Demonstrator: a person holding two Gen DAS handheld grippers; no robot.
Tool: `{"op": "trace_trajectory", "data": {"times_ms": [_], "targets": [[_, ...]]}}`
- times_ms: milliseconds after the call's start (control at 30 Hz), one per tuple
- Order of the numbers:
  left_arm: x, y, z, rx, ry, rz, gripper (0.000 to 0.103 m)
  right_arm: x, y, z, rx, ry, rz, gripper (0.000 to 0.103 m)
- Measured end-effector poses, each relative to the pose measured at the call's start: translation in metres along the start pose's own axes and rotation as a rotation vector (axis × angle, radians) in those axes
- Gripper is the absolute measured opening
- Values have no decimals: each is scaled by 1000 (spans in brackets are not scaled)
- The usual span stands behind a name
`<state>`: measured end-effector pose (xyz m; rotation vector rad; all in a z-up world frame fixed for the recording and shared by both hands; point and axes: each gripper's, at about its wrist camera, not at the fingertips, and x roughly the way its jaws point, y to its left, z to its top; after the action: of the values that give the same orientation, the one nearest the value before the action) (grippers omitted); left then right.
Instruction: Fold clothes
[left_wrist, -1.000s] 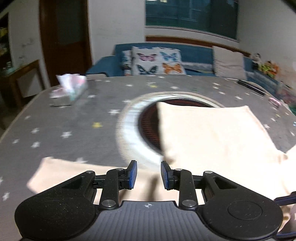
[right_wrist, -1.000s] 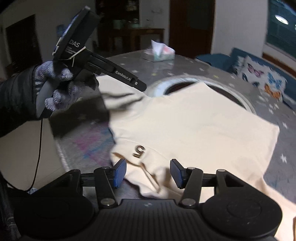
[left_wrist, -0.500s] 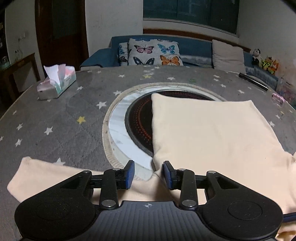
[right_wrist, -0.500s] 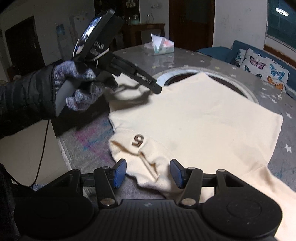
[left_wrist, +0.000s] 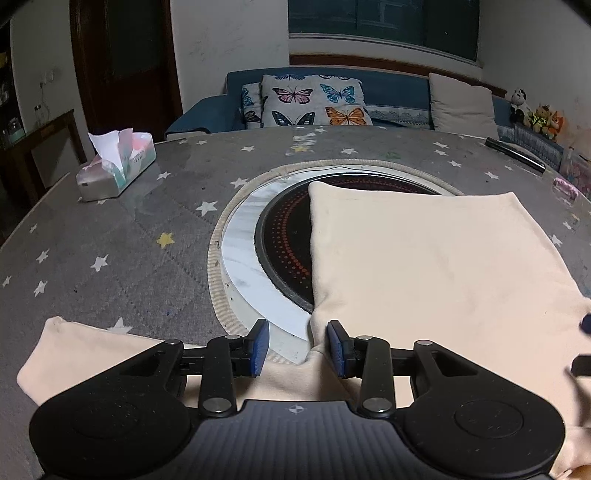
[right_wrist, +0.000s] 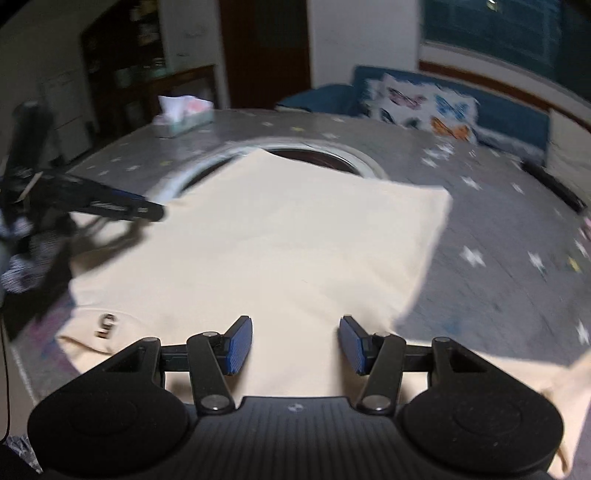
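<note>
A cream sweatshirt (left_wrist: 424, 258) lies spread flat on the tabletop (left_wrist: 122, 236), its body covering part of the round hotplate (left_wrist: 284, 240) set in the middle, one sleeve (left_wrist: 85, 350) stretched along the near edge. A small "5" badge (right_wrist: 105, 325) shows near the collar. The left gripper (left_wrist: 297, 349) hovers over the armpit fold, jaws released, nothing between them. The right gripper (right_wrist: 295, 345) hangs above the garment's body, jaws parted wide and empty. A tissue box (left_wrist: 116, 166) sits toward the far left edge.
</note>
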<state>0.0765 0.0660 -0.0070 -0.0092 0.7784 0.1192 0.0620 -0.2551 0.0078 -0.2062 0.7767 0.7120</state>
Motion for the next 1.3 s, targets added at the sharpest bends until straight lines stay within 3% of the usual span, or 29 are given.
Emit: {"op": "trace_trajectory", "data": {"times_ms": [267,500,1200,1300], "targets": [[1,-2,0,10,0,6,39,0,-18,10,44,-31,-32,54],[2,-1,2,12,5,7,42,19,-39,14,95,-1,-54,53],[7,1,6,24,11,8,45,102,-116,92,111,-23,-115,52],[8,2,7,23,12,8,46,93,-119,95,102,-30,-128,52]]}}
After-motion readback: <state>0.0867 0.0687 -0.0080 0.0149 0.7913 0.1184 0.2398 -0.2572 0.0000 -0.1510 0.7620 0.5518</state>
